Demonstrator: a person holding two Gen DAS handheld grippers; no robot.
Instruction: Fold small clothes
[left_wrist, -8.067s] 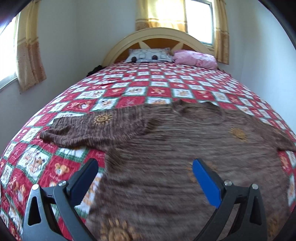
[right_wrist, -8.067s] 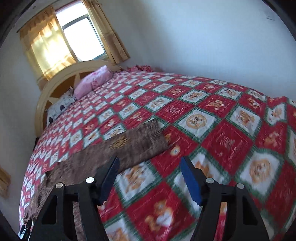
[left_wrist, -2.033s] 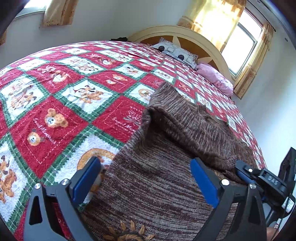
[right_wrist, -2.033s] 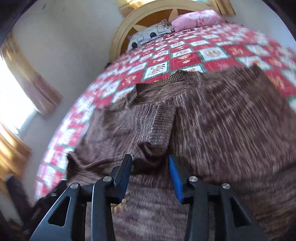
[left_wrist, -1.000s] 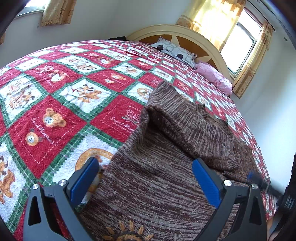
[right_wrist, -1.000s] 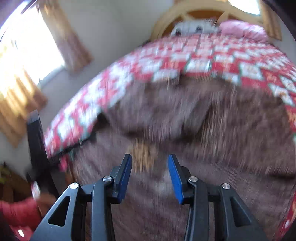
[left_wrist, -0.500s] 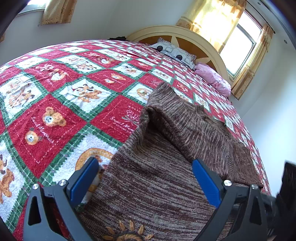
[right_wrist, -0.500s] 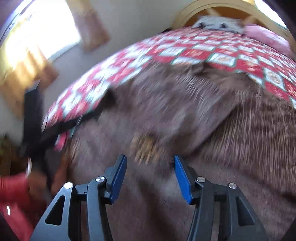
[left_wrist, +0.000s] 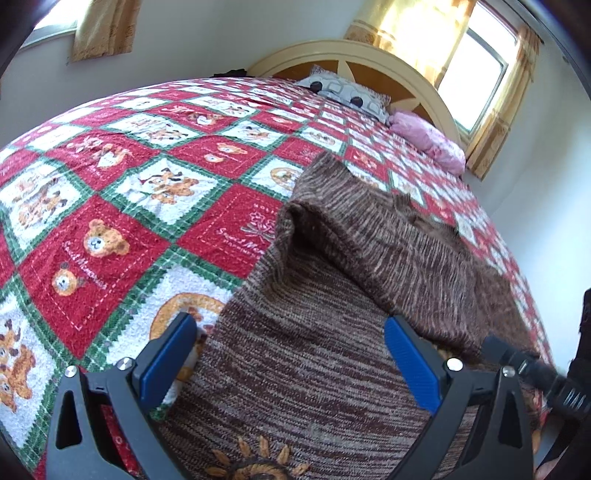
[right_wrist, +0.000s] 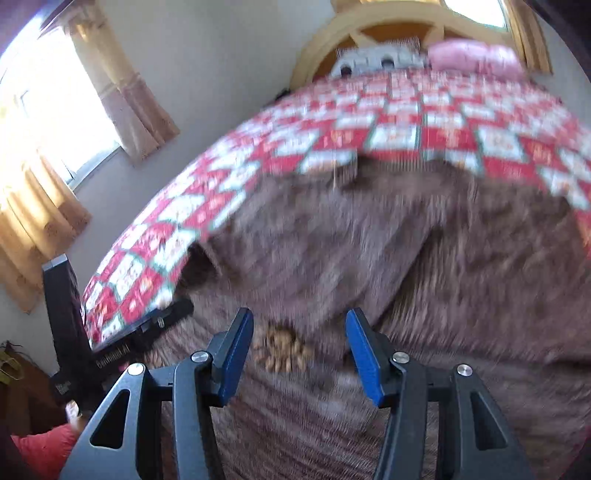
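Observation:
A brown knit sweater (left_wrist: 317, 354) with orange sun motifs lies on the quilted bed, and it also shows blurred in the right wrist view (right_wrist: 424, 266). One sleeve (left_wrist: 388, 240) is folded over its body. My left gripper (left_wrist: 288, 354) is open and empty, low over the sweater's near left part. My right gripper (right_wrist: 299, 349) is open and empty over the sweater near an orange motif (right_wrist: 282, 350). The right gripper also shows at the right edge of the left wrist view (left_wrist: 532, 373). The left gripper shows at the left of the right wrist view (right_wrist: 147, 332).
The bed has a red, white and green patchwork quilt (left_wrist: 129, 184). A patterned pillow (left_wrist: 347, 96) and a pink pillow (left_wrist: 428, 144) lie by the cream headboard (left_wrist: 354, 59). Curtained windows (left_wrist: 476, 55) and white walls surround the bed.
The right gripper has let go of the sleeve, opened wider and swung back over the sweater's near part. The sleeve now rests folded. The left gripper has stayed still.

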